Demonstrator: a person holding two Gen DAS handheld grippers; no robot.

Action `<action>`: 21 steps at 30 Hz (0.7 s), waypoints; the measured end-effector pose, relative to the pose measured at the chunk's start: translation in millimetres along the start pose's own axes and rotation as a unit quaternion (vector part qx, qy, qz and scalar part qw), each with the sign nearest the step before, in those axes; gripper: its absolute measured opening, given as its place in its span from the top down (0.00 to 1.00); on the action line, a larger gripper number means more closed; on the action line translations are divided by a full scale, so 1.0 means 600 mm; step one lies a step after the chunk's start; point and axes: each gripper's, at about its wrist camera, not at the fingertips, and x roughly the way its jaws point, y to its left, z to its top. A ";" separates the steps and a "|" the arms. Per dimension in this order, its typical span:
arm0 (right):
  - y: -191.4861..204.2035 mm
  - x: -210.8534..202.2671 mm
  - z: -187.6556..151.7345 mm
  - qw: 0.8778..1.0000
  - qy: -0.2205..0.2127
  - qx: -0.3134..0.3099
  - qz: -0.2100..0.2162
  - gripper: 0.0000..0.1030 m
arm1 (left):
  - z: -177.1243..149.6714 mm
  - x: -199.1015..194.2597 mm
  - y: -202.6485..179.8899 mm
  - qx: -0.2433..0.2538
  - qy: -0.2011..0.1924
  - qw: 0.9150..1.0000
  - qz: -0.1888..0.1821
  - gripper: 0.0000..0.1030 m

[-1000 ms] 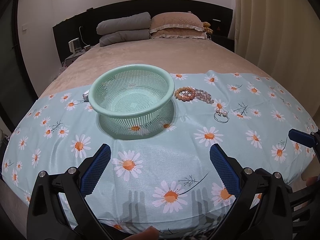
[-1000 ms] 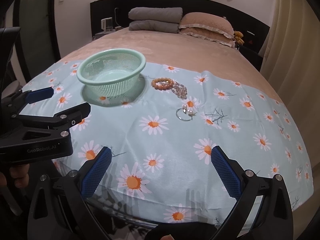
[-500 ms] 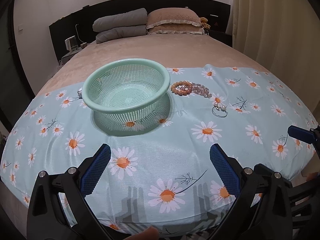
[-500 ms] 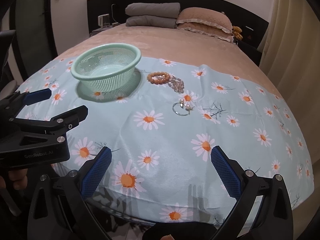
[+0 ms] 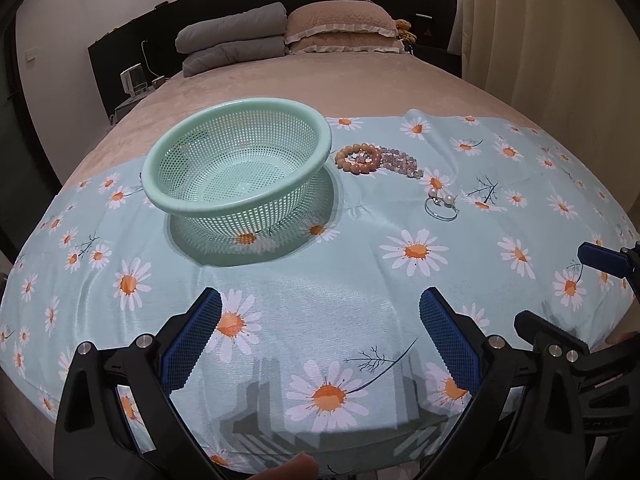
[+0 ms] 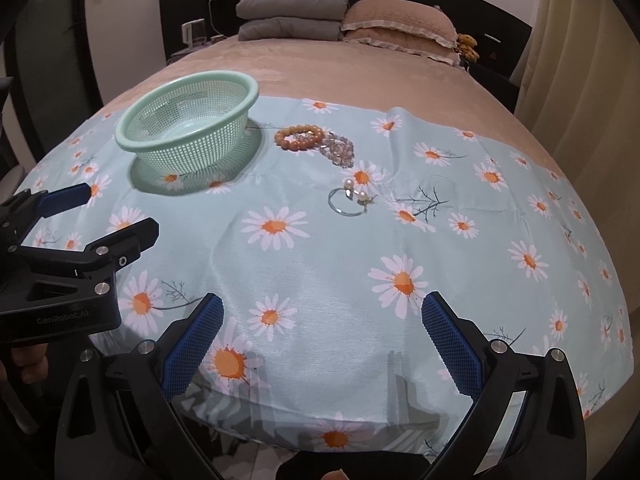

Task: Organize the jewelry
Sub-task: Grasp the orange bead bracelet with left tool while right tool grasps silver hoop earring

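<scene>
A mint green perforated basket (image 5: pixel 240 168) (image 6: pixel 188 136) stands empty on a daisy-print cloth (image 5: pixel 320 272) (image 6: pixel 320 248). Right of it lie an orange bead bracelet (image 5: pixel 358 158) (image 6: pixel 299 137), a pale pink bead bracelet (image 5: pixel 400 162) (image 6: pixel 338 149) and a thin silver ring with pearls (image 5: pixel 441 206) (image 6: pixel 352 199). My left gripper (image 5: pixel 320 336) is open and empty, near the cloth's front edge, short of the basket. My right gripper (image 6: pixel 322 336) is open and empty, well short of the jewelry. The left gripper also shows in the right wrist view (image 6: pixel 108 212).
The cloth lies on a tan bed (image 5: pixel 320 80). Grey folded blankets (image 5: pixel 236 46) and a tan pillow (image 5: pixel 344 26) sit at the headboard. A bedside table with a small appliance (image 5: pixel 134 78) is at far left. Curtains (image 5: pixel 560 40) hang at right.
Both grippers have moved slightly forward and up over the cloth, so the basket and jewelry sit a bit lower and nearer in both views. Both stay open and empty.
</scene>
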 end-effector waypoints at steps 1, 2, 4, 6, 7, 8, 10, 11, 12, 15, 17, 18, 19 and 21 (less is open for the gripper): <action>-0.004 0.005 0.000 1.000 0.002 0.003 0.000 0.07 | 0.001 0.003 -0.002 0.002 0.001 1.000 0.000 0.06; -0.008 0.009 0.001 1.000 0.004 0.005 0.000 0.07 | 0.001 0.007 -0.004 0.002 0.002 1.000 -0.001 0.06; -0.014 0.017 0.001 1.000 0.008 0.009 -0.001 0.07 | 0.002 0.016 -0.008 0.004 0.006 1.000 -0.002 0.06; -0.020 0.026 0.002 1.000 0.011 0.012 0.001 0.07 | 0.004 0.026 -0.013 0.007 0.010 1.000 -0.003 0.06; -0.024 0.031 0.003 1.000 0.013 0.014 0.002 0.07 | 0.005 0.031 -0.015 0.009 0.013 1.000 -0.005 0.06; -0.028 0.036 0.004 1.000 0.014 0.016 0.003 0.07 | 0.006 0.037 -0.017 0.010 0.015 1.000 -0.006 0.06; -0.037 0.049 0.007 1.000 0.021 0.020 0.005 0.07 | 0.008 0.050 -0.022 0.014 0.021 1.000 -0.009 0.06; -0.041 0.056 0.009 0.999 0.024 0.022 0.006 0.07 | 0.009 0.058 -0.025 0.016 0.024 1.000 -0.011 0.06; -0.046 0.065 0.011 0.999 0.027 0.024 0.007 0.07 | 0.010 0.065 -0.027 0.017 0.027 0.999 -0.013 0.06; -0.062 0.091 0.018 0.999 0.040 0.024 0.010 0.07 | 0.017 0.093 -0.034 0.023 0.037 0.999 -0.019 0.06; -0.075 0.108 0.022 0.998 0.045 0.027 0.018 0.07 | 0.022 0.114 -0.038 0.029 0.042 0.998 -0.022 0.06; -0.082 0.117 0.025 0.998 0.050 0.028 0.020 0.07 | 0.024 0.126 -0.040 0.030 0.047 0.998 -0.025 0.06; -0.087 0.125 0.028 0.998 0.053 0.028 0.023 0.07 | 0.028 0.139 -0.042 0.031 0.052 0.998 -0.026 0.06; -0.100 0.142 0.033 0.997 0.057 0.029 0.032 0.07 | 0.035 0.160 -0.046 0.034 0.056 0.997 -0.032 0.06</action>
